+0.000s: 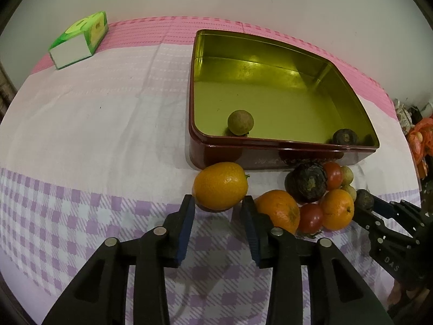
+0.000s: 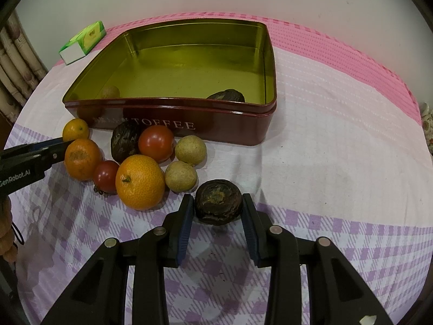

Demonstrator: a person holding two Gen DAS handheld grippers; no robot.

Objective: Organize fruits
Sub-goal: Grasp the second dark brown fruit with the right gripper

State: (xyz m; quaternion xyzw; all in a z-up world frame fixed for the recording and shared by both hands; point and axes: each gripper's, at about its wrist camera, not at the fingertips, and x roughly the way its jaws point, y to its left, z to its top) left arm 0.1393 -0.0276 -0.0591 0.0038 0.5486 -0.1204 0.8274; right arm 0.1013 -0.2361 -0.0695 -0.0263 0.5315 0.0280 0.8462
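Left wrist view shows the left gripper [image 1: 217, 203] angled steeply down, its blue-padded jaws around an oval orange citrus fruit [image 1: 220, 185]; whether the pads press it I cannot tell. From the right wrist view, the right gripper [image 2: 217, 203], pitched down just as steeply, has a dark wrinkled round fruit [image 2: 218, 201] between its jaws with the pads at its sides, and appears to pinch it.

Both fruits sit on the checked lilac-and-white cloth surface [image 2: 338, 243]. To do this step well, I would settle each grip squarely across the widest part of the fruit before lifting, then raise high enough to clear the near wall.

Beyond lies the loose pile: orange citrus, a red tomato [image 2: 156, 143], tan round fruits and another dark one. Farther still stands the maroon toffee tin with gold interior [image 2: 189, 124], holding a tan fruit and a dark fruit. A green-and-white carton [image 1: 78, 40] rests at the far edge.
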